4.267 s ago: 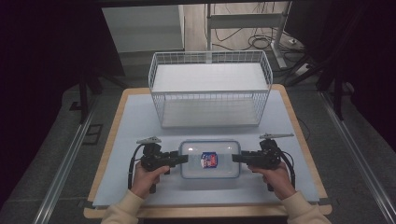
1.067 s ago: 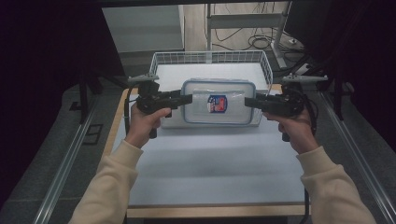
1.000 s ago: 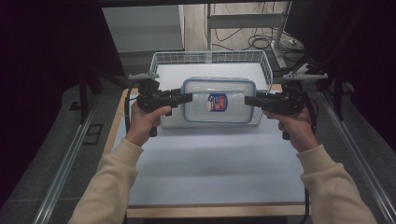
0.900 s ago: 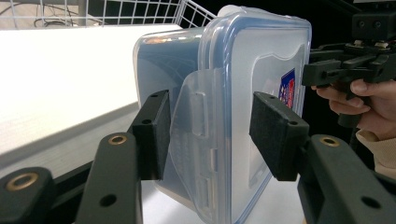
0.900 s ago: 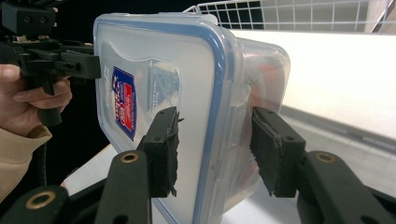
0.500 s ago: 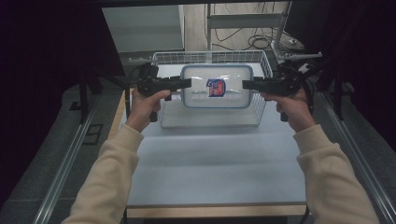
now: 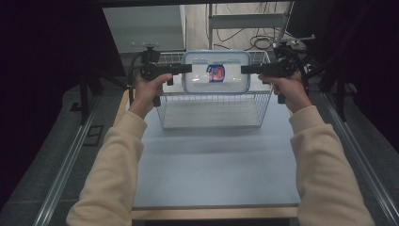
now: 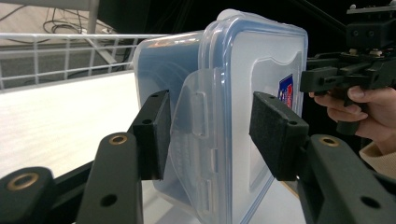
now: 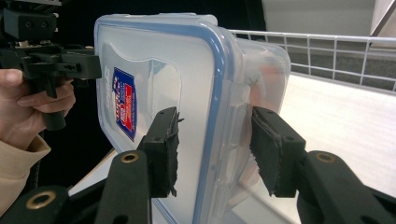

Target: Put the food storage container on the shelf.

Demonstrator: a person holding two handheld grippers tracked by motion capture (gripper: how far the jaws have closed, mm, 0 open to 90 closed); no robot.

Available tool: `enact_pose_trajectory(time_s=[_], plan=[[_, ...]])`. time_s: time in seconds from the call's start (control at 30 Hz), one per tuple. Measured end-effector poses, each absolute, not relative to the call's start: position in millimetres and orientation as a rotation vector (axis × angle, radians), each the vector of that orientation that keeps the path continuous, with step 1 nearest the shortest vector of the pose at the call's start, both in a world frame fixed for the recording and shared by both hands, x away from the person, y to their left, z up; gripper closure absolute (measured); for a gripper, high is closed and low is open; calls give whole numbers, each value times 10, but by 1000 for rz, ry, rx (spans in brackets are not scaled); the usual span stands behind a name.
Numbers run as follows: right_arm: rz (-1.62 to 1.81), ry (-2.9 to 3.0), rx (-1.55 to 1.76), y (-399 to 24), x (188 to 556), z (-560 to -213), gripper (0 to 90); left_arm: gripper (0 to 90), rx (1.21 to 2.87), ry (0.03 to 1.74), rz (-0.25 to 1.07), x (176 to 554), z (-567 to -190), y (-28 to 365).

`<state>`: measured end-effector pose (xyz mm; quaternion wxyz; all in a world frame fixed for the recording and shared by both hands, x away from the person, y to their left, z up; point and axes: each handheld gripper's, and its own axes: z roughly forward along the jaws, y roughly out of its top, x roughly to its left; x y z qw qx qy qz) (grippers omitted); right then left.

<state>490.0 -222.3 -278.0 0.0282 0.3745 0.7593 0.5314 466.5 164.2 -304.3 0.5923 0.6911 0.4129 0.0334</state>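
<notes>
Box: lidded plastic box (image 7: 216, 71) held over wire basket (image 7: 214, 110).
Left gripper (image 7: 186, 68): clamped on box's end.
Right gripper (image 7: 245, 69): clamped on opposite end.

A pale blue mat (image 7: 211, 174) covers the table, whose wooden edge (image 7: 211, 214) shows along the near side. Metal rails (image 7: 66, 165) run on the floor at left and right. Beyond the far end stand a grey cabinet (image 7: 146, 26) and a white metal frame (image 7: 244, 21), with loose cables (image 7: 261, 42) (dark, tangled) on the floor.
</notes>
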Motion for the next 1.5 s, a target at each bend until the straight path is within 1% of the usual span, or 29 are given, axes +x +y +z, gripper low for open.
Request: enact_pose_trajectory(time_s=[0.03, 0.17, 0.27, 0.33, 0.5, 0.6, 0.67, 0.7, 0.77, 0.8, 0.83, 1.0, 1.03, 1.1, 1.13, 1.27, 1.4, 1.5], plan=[[1642, 2352, 1177, -2208, 5014, -2803, 526, 495, 1603, 974, 71, 4714, -3054, 1647], [1658, 2349, 1210, -2196, 5135, -2855, 526, 499, 1590, 994, 32, 4849, -3129, 1673], [1660, 2351, 1235, -2188, 5216, -2851, 524, 497, 1592, 1005, 35, 4905, -3117, 1673], [1645, 2356, 1247, -2179, 5256, -2835, 521, 495, 1610, 1021, 14, 4974, -3103, 1684], [1658, 2336, 1338, -2167, 5369, -2857, 506, 491, 1543, 1091, -46, 5083, -3132, 1688], [1656, 2334, 1360, -2162, 5388, -2863, 498, 489, 1498, 1137, -76, 5127, -3158, 1688], [1622, 2332, 1378, -2148, 5399, -2872, 481, 487, 1508, 1169, -94, 5167, -3182, 1680], [1588, 2335, 1377, -2132, 5402, -2878, 497, 476, 1522, 1192, -102, 5194, -3203, 1671], [1533, 2316, 1413, -2110, 5419, -2899, 522, 424, 1540, 1236, -69, 5230, -3244, 1655], [1523, 2305, 1427, -2103, 5426, -2911, 515, 441, 1520, 1238, -79, 5246, -3269, 1663], [1541, 2288, 1441, -2100, 5435, -2929, 516, 440, 1503, 1247, -90, 5262, -3286, 1669], [1572, 2233, 1476, -2097, 5435, -2967, 515, 413, 1497, 1247, -94, 5295, -3290, 1644], [1565, 2219, 1471, -2101, 5424, -2967, 509, 396, 1501, 1243, -84, 5289, -3282, 1644], [1563, 2198, 1455, -2123, 5395, -2957, 496, 329, 1478, 1239, -47, 5259, -3252, 1666], [1580, 2189, 1441, -2139, 5374, -2947, 493, 313, 1469, 1229, -26, 5233, -3231, 1679], [1576, 2192, 1361, -2186, 5256, -2897, 477, 289, 1508, 1194, 31, 5081, -3148, 1715], [1555, 2224, 1259, -2223, 5068, -2869, 433, 259, 1539, 1188, 58, 4905, -3111, 1756], [1568, 2246, 1216, -2253, 4916, -2888, 411, 246, 1589, 1180, 103, 4717, -3093, 1787]])
